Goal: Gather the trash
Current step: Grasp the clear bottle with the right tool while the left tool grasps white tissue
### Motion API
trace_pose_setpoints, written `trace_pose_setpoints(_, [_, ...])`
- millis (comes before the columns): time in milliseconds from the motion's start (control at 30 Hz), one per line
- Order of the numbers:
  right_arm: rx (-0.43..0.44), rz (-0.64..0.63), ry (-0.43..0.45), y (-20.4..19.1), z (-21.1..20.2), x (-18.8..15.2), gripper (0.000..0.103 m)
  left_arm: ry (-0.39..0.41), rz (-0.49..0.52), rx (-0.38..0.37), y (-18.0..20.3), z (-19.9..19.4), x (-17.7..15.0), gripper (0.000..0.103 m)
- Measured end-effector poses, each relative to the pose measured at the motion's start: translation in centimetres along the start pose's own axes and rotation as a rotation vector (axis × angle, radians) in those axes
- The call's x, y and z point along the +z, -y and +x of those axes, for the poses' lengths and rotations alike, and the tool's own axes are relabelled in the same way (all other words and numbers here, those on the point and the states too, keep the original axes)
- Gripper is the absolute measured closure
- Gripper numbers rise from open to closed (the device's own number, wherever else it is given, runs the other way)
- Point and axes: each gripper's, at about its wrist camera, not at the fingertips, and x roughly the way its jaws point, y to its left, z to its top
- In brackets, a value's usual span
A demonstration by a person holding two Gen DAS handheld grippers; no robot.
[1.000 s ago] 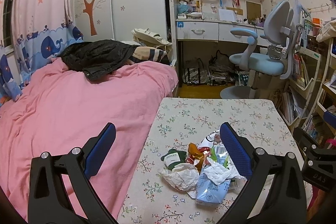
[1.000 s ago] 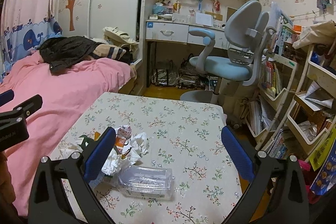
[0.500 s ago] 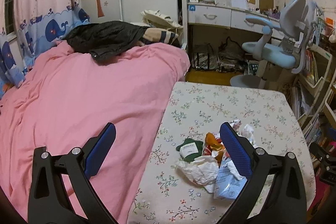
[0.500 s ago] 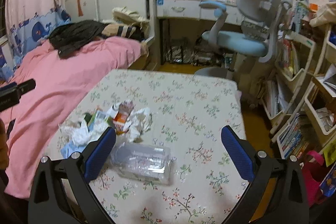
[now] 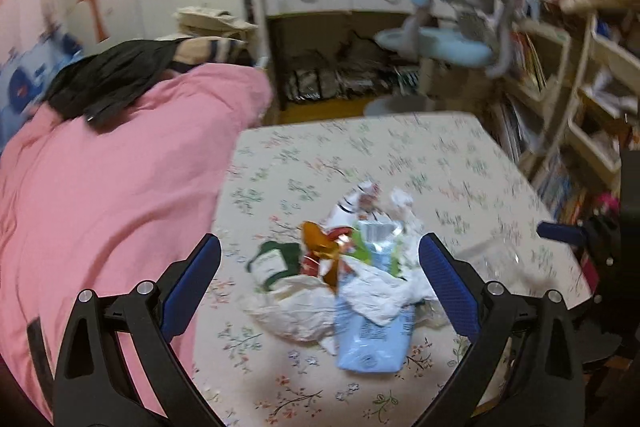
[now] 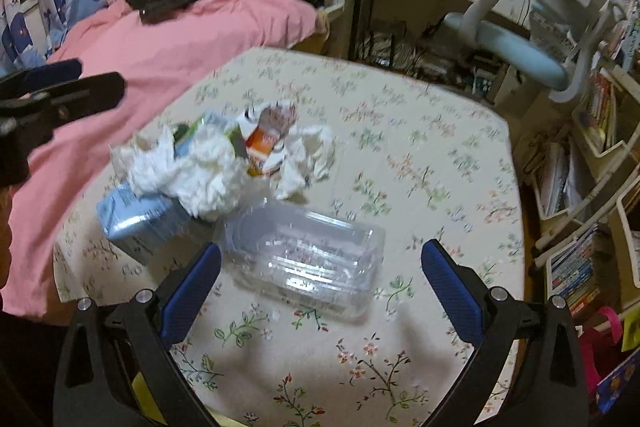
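A heap of trash lies on the floral table (image 5: 420, 155): crumpled white paper (image 5: 304, 311), a light blue packet (image 5: 372, 335), a dark green wrapper (image 5: 272, 263) and orange wrappers (image 5: 320, 247). My left gripper (image 5: 320, 267) is open, its jaws spread either side of the heap, just above it. In the right wrist view a clear plastic container (image 6: 308, 259) lies in front of the crumpled paper (image 6: 192, 175) and the blue packet (image 6: 136, 219). My right gripper (image 6: 320, 275) is open, jaws spread around the container's near side.
A bed with a pink cover (image 5: 100, 195) and a black jacket (image 5: 108, 83) adjoins the table's left edge. A blue desk chair (image 6: 532, 47) and a desk stand behind the table. Shelves of books (image 6: 588, 163) line the right side.
Both grippers have moved forward and tilted down toward the table. The trash heap and the clear container now sit between their open jaws. Nothing was grasped.
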Motion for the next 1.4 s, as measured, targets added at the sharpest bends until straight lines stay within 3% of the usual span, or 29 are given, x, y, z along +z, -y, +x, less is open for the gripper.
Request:
trace_pose_setpoints(100, [0.001, 0.011, -0.027, 0.7, 0.4, -0.3, 0.006, -0.005, 0.065, -0.041, 2.0, 0.7, -0.1, 0.007])
trace_pose_setpoints(300, [0.044, 0.068, -0.051, 2.3, 0.6, -0.6, 0.006, -0.027, 0.181, -0.044, 5.2, 2.2, -0.9, 0.011])
trace_pose_setpoints(367, [0.038, 0.065, -0.058, 2.3, 0.7, -0.6, 0.006, -0.085, 0.199, -0.033, 5.8, 3.6, -1.3, 0.028])
trace_pose_setpoints(467, [0.046, 0.066, -0.067, 2.5, 1.0, -0.6, 0.006, -0.126, 0.207, -0.077, 5.9, 4.8, -1.8, 0.054])
trace_pose_setpoints(533, [0.05, 0.065, -0.07, 2.5, 1.2, -0.5, 0.006, -0.134, 0.22, -0.068, 5.8, 4.9, -1.9, 0.073])
trace_pose_setpoints(567, [0.053, 0.066, -0.071, 2.5, 1.3, -0.4, 0.006, -0.131, 0.207, -0.096, 5.5, 4.9, -1.8, 0.091])
trace_pose_setpoints(600, [0.06, 0.069, -0.072, 2.4, 1.3, -0.3, 0.006, -0.136, 0.18, -0.129, 5.1, 4.7, -1.6, 0.097])
trace_pose_setpoints(733, [0.079, 0.072, -0.072, 1.6, 1.7, -0.1, 0.006, -0.082, 0.015, -0.195, 2.1, 3.0, -0.2, 0.098])
trace_pose_setpoints(900, [0.053, 0.041, -0.065, 0.5, 2.2, -0.1, 0.006, -0.016, -0.147, -0.224, -1.3, 1.5, 0.4, 0.098])
trace_pose_setpoints(1000, [0.033, -0.045, -0.018, 0.0, 1.8, 0.7, 0.006, 0.013, -0.206, -0.223, -2.7, 0.8, 0.7, 0.098])
trace_pose_setpoints(1133, [0.103, -0.26, 0.024, -0.5, 1.5, 1.2, 0.006, 0.058, -0.262, -0.261, -4.3, -0.3, 1.2, 0.098])
trace_pose_setpoints(1200, [0.186, -0.326, -0.039, -0.6, 2.7, 1.4, 0.006, 0.063, -0.26, -0.266, -4.5, -0.5, 1.5, 0.098])
trace_pose_setpoints(1400, [0.234, -0.538, -0.188, -1.7, 6.2, 2.3, 0.006, 0.062, -0.248, -0.268, -4.4, -0.8, 2.0, 0.098])
